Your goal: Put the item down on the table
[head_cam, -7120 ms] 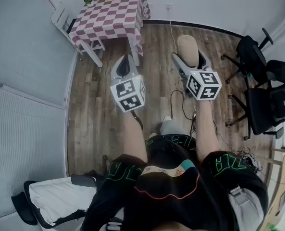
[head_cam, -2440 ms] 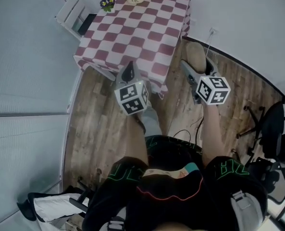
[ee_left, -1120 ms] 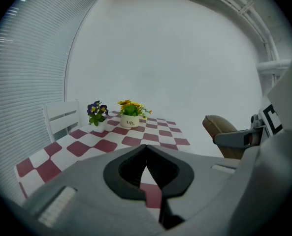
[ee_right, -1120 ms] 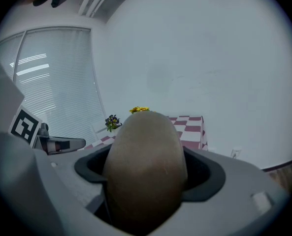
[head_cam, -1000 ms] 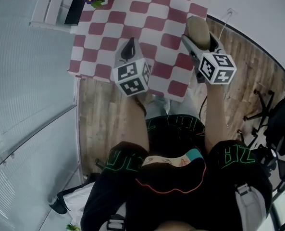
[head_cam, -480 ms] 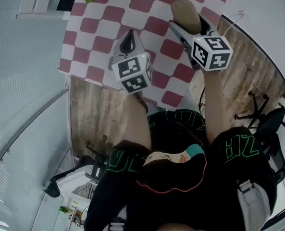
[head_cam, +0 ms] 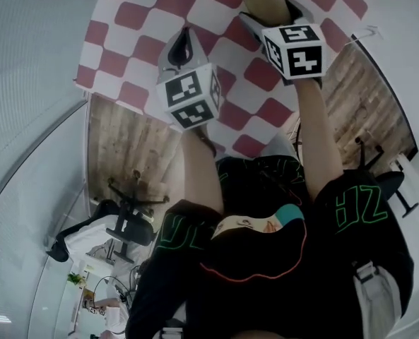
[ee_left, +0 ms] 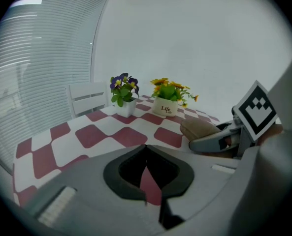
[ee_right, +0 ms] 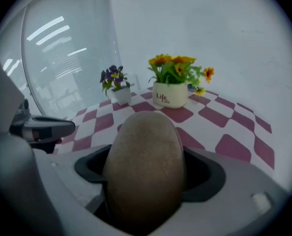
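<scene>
R tool (head_cam: 273, 16) pinches the potato (ee_right: 145, 161) at mid-body. Its long axis runs fwd along the jaws, and the far end sticks out past the tips. L tool (ee_left: 146, 154) is pressed together, empty, and sits beside the R tool. The potato hangs above the checked surface (head_cam: 145, 20), no contact. Judgement: the surface lies directly below, so I lower the R tool vert., then release. Flowerpots (ee_right: 170, 95) stand well ahead.

Open checkered table (ee_right: 224, 146) ahead, yellow flowerpot (ee_right: 170, 95), purple flowerpot (ee_right: 120, 96) at far edge
</scene>
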